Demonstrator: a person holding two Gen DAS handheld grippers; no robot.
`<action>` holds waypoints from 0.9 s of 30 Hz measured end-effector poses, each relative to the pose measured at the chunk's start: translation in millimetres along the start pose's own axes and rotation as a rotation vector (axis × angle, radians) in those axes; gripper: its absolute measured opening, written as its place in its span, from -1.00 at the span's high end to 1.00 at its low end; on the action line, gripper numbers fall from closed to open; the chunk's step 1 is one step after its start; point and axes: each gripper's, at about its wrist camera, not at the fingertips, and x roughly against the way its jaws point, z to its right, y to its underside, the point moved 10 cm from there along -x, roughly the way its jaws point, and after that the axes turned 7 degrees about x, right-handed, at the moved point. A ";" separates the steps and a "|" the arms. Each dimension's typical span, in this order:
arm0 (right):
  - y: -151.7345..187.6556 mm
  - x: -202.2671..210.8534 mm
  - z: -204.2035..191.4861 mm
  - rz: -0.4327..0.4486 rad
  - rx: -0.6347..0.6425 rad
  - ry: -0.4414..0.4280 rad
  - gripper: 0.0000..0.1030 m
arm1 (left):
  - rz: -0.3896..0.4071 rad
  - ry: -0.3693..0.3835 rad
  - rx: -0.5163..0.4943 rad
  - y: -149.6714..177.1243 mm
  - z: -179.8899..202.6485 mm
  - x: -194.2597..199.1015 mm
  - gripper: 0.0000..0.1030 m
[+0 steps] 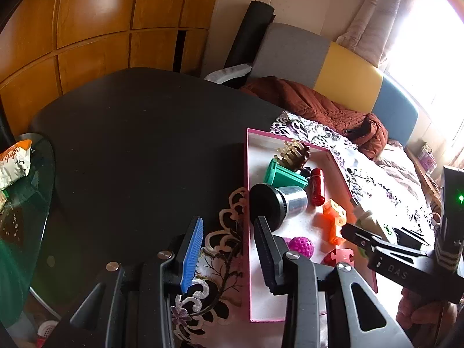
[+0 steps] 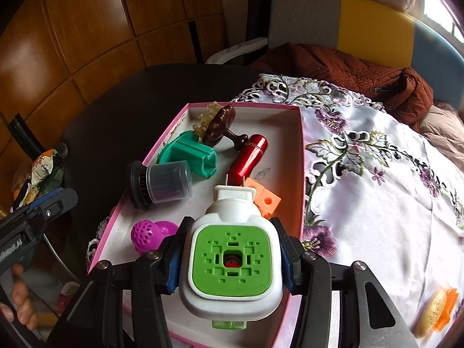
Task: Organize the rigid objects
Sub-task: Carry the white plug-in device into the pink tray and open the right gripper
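Observation:
A pink-rimmed white box (image 2: pixel 300 156) (image 1: pixel 248 174) lies on an embroidered cloth. In it are a brown massager (image 2: pixel 220 123), a green plastic piece (image 2: pixel 188 153), a red tube (image 2: pixel 248 156), a grey cup with a black lid (image 2: pixel 162 184), an orange block (image 2: pixel 268 198) and a purple ball (image 2: pixel 145 233). My right gripper (image 2: pixel 230 261) is shut on a white plug-in device with a green face (image 2: pixel 232 261), held above the box's near end. My left gripper (image 1: pixel 229 249) is open and empty over the box's left rim.
The white floral cloth (image 2: pixel 377 188) covers the table's right part; the black tabletop (image 1: pixel 145 145) lies left. An orange and cream item (image 2: pixel 438 310) sits on the cloth at the right. A snack bag (image 1: pixel 14 162) rests on a glass side table. A chair with a rust jacket (image 2: pixel 362 72) stands behind.

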 end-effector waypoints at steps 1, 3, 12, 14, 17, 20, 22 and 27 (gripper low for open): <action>-2.6 -2.4 -1.4 0.000 0.001 0.001 -0.01 | -0.001 -0.001 0.003 0.2 -1.3 0.3 0.30; -8.3 -6.5 -6.0 0.002 0.012 -0.002 -0.01 | -0.003 -0.004 0.004 1.0 -2.5 -0.6 0.30; -7.7 -47.0 -24.1 -0.079 0.037 -0.030 -0.02 | -0.017 -0.009 0.006 3.9 -4.3 -5.1 0.30; -4.8 -54.1 -22.1 -0.074 0.041 -0.012 -0.02 | -0.023 -0.006 0.005 6.4 -3.7 -4.5 0.30; -3.4 -53.3 -25.7 -0.068 0.047 -0.020 -0.04 | -0.028 -0.005 -0.002 8.6 -2.7 -5.4 0.30; -0.8 -51.5 -24.8 -0.061 0.044 -0.015 -0.04 | -0.031 -0.002 -0.003 9.9 -1.7 -5.8 0.30; 0.8 -50.0 -22.9 -0.062 0.022 -0.027 -0.09 | -0.034 -0.002 -0.006 10.9 -0.6 -6.5 0.30; 3.3 -39.8 -21.9 -0.043 -0.020 -0.060 -0.19 | -0.031 -0.006 -0.007 11.2 0.4 -6.2 0.30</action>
